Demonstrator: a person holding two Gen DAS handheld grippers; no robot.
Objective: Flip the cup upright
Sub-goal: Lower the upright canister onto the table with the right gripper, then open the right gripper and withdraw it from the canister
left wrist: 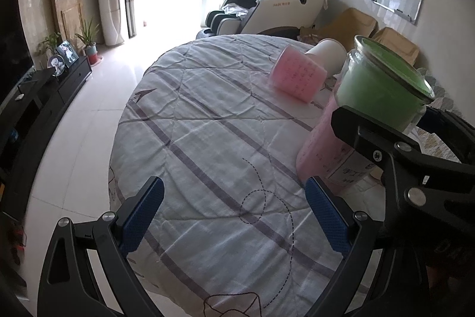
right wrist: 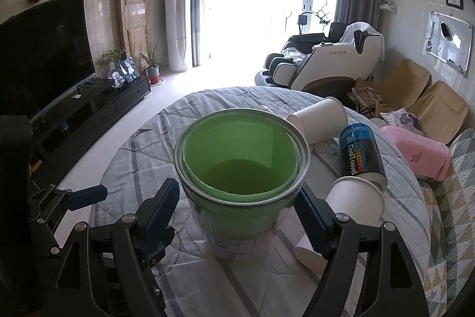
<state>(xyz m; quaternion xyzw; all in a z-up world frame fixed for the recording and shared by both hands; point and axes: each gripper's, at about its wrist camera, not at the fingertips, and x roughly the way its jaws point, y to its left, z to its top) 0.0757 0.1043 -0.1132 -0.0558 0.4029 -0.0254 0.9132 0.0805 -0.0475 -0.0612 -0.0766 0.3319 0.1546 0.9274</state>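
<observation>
A green-lined clear cup point(right wrist: 240, 177) stands upright, mouth up, between the fingers of my right gripper point(right wrist: 237, 213), which is shut on its sides just above the quilt-covered round table point(right wrist: 142, 150). In the left wrist view the same cup point(left wrist: 383, 85) sits at the right, held by the right gripper point(left wrist: 386, 135). My left gripper point(left wrist: 234, 216) is open and empty over the table's near part. Its fingertip point(right wrist: 89, 196) shows at the left of the right wrist view.
A pink cup point(left wrist: 297, 77) and a white paper cup point(left wrist: 329, 54) lie on their sides further back. A pink-sleeved cup point(left wrist: 323, 150) stands by the green one. A dark can point(right wrist: 362, 153) and white paper cups point(right wrist: 356, 198) lie at the right. The table edge drops to tiled floor point(left wrist: 89, 115) on the left.
</observation>
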